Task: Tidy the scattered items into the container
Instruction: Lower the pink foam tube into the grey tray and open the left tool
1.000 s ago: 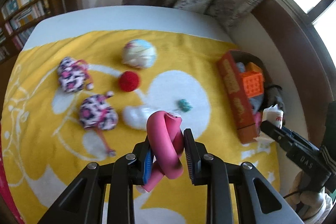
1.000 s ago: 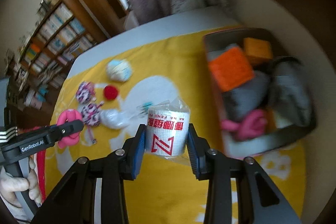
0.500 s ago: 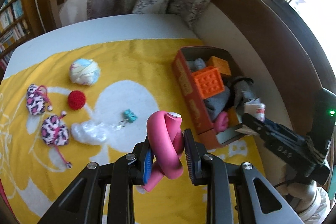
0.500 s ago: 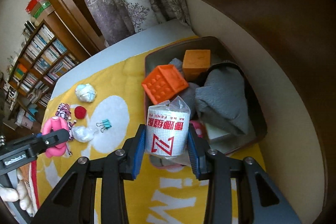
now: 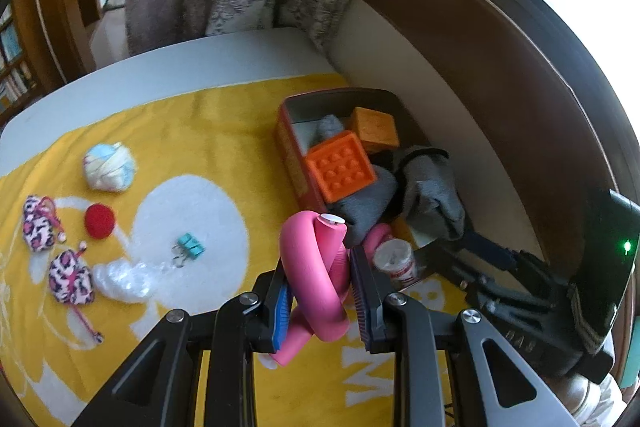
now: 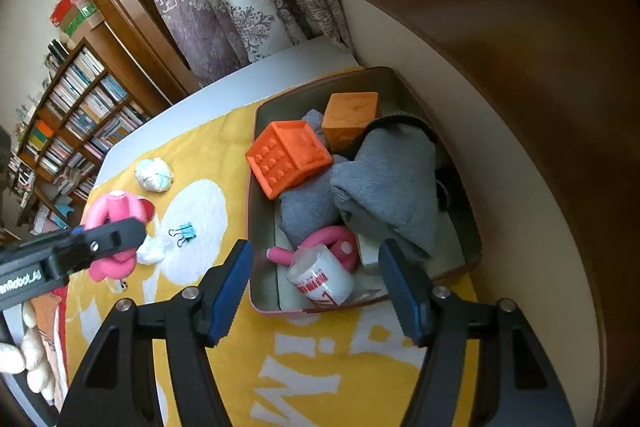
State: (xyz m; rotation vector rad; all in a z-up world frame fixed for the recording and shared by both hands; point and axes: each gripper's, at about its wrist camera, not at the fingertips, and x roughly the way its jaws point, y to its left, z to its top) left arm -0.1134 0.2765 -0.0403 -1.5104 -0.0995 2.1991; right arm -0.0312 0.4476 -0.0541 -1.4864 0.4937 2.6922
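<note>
My left gripper is shut on a pink foam twist and holds it above the yellow blanket, just left of the box. It also shows in the right wrist view. My right gripper is open over the near end of the box. A wrapped white paper roll lies in the box below it, next to another pink twist. The box also holds two orange cubes and grey cloth.
On the blanket lie a teal binder clip, a clear plastic bag, a red ball, a pale wrapped ball and two leopard-print pouches. A wooden wall runs right of the box. Curtains and a bookshelf stand behind.
My right gripper opened and let the paper roll drop into the box. My left gripper carried the pink twist rightward, closer to the box.
</note>
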